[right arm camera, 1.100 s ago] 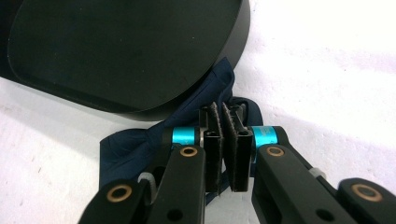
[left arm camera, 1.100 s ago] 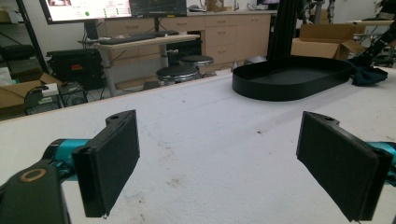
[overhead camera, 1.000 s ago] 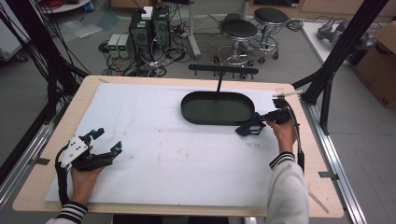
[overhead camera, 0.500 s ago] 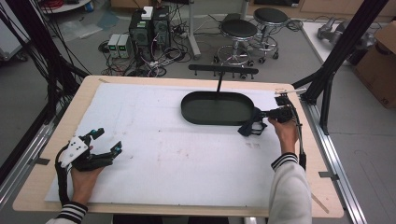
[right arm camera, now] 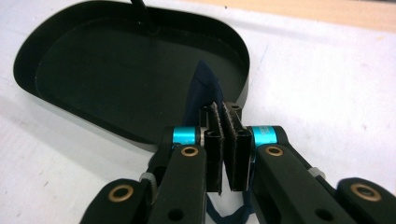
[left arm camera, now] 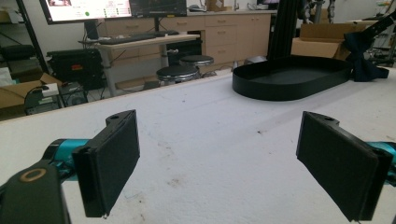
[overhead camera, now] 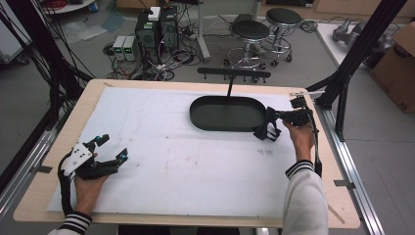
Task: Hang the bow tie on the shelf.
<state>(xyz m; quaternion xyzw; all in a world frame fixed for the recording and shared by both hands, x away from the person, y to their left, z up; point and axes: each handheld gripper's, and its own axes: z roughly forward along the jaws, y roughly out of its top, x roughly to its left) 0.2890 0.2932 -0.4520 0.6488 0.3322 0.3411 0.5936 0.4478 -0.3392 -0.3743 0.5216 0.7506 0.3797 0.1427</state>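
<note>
Black oval tray point(overhead camera: 227, 113), one, at 12 o'clock. Right gripper point(overhead camera: 270, 123) clamps one navy bow tie point(overhead camera: 266, 129) at its 3 o'clock rim; left gripper point(overhead camera: 111, 147) spread wide, holding nothing.

The right gripper point(overhead camera: 270, 122) has carried the dark bow tie point(overhead camera: 266, 130) slightly nearer.

I see even, bright overhead light on the white table point(overhead camera: 161, 161), soft shadows only. Around the black tray point(right arm camera: 116, 74) focus holds in the right gripper view, while nearer arm parts blur slightly.
</note>
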